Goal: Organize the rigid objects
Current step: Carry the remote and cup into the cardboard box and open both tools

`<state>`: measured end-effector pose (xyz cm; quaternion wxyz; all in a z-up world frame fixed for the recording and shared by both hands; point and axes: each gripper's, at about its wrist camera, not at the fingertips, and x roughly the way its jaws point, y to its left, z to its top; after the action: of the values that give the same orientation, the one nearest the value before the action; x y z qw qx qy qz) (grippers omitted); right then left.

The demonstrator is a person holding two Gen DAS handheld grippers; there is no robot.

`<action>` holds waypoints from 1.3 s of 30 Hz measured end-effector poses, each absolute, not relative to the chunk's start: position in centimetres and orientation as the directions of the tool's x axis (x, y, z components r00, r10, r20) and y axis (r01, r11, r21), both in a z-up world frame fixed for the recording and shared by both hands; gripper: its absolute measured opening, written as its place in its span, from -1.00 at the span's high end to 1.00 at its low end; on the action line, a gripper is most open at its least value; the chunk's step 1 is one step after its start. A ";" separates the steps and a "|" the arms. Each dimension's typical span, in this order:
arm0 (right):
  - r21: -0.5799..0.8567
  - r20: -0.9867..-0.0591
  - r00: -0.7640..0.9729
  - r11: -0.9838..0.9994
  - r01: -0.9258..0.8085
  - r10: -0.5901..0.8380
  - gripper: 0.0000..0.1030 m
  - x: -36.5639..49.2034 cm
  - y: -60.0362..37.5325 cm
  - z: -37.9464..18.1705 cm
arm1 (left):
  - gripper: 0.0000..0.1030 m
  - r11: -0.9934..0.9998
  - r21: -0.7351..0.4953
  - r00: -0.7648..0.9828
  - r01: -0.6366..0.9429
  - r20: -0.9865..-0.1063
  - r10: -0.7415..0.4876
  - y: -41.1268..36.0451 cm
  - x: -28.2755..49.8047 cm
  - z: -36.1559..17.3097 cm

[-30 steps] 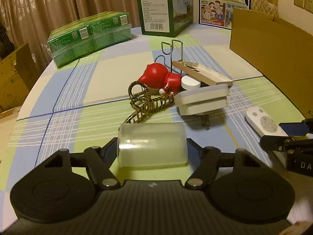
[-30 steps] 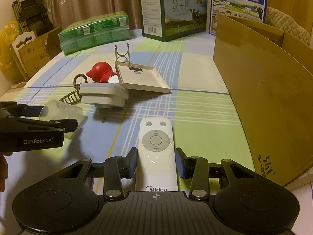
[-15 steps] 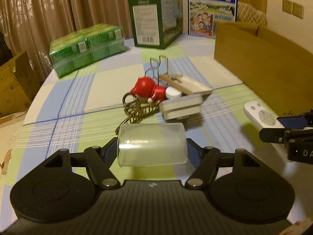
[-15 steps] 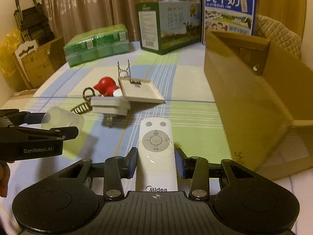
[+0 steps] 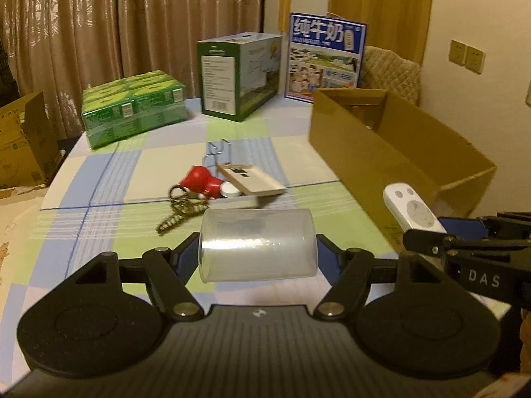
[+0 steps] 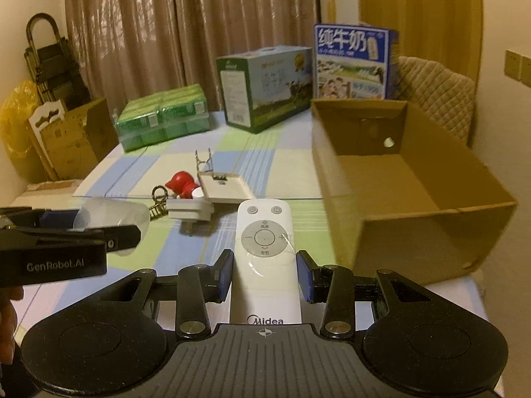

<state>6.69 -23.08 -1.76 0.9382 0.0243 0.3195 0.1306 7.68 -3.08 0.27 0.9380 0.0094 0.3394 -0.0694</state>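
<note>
My left gripper (image 5: 257,253) is shut on a clear plastic cup (image 5: 257,243) lying sideways between its fingers, held above the table. My right gripper (image 6: 265,273) is shut on a white Midea remote (image 6: 264,248), also lifted. The open cardboard box (image 6: 408,179) stands to the right; it shows in the left wrist view (image 5: 391,146) too. On the checked tablecloth lie a red toy (image 5: 200,179), a white plug adapter (image 6: 189,210), a flat beige plate with a wire stand (image 6: 224,187) and a brown key ring chain (image 5: 179,212).
A green drink pack (image 5: 132,112), a green milk carton box (image 5: 239,76) and a blue milk box (image 5: 327,56) stand at the table's far end. Curtains hang behind. Cardboard boxes (image 6: 66,136) sit on the floor at the left.
Both grippers have risen from the table with the cup and the remote in them. The box's inside has come into view and the pile of objects looks farther away.
</note>
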 end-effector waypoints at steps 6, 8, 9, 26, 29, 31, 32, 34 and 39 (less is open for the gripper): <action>0.141 -0.580 0.781 0.972 -0.187 0.234 0.27 4.6 -25.7 -0.6 | -0.33 0.984 -0.018 0.758 0.178 -0.636 -0.149 -5.6 6.0 1.6; 0.145 -0.577 0.785 0.974 -0.175 0.226 0.27 4.1 -26.5 -0.4 | -0.33 0.981 -0.015 0.759 0.192 -0.632 -0.158 -6.4 5.7 2.0; 0.146 -0.576 0.787 0.975 -0.169 0.222 0.27 3.9 -26.8 -0.2 | -0.33 0.980 -0.011 0.760 0.197 -0.630 -0.160 -6.7 5.6 2.1; 0.151 -0.555 0.819 0.986 -0.071 0.144 0.27 4.0 -32.8 0.9 | -0.33 0.957 -0.029 0.742 0.288 -0.625 -0.242 -11.5 6.4 3.7; 0.146 -0.549 0.827 0.988 -0.047 0.121 0.27 4.8 -34.4 1.3 | -0.32 0.949 -0.036 0.738 0.313 -0.620 -0.267 -12.9 7.4 3.9; 0.142 -0.544 0.832 0.989 -0.038 0.110 0.27 5.5 -35.3 1.6 | -0.33 0.943 -0.036 0.735 0.330 -0.618 -0.281 -13.9 8.1 4.1; 0.138 -0.542 0.834 0.990 -0.034 0.104 0.27 6.0 -36.0 1.9 | -0.33 0.940 -0.036 0.733 0.339 -0.616 -0.288 -14.4 8.5 4.2; 0.135 -0.539 0.836 0.990 -0.033 0.101 0.27 6.9 -36.9 2.3 | -0.32 0.934 -0.039 0.729 0.356 -0.613 -0.304 -15.4 9.4 4.3; 0.112 -0.538 0.836 0.992 -0.052 0.105 0.27 10.5 -38.7 3.0 | -0.33 0.922 -0.045 0.722 0.384 -0.609 -0.330 -18.1 12.4 4.3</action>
<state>10.52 -38.67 2.98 0.9571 0.0464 0.2831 0.0411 12.42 -18.12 4.27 0.9268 0.0420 0.3196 -0.1924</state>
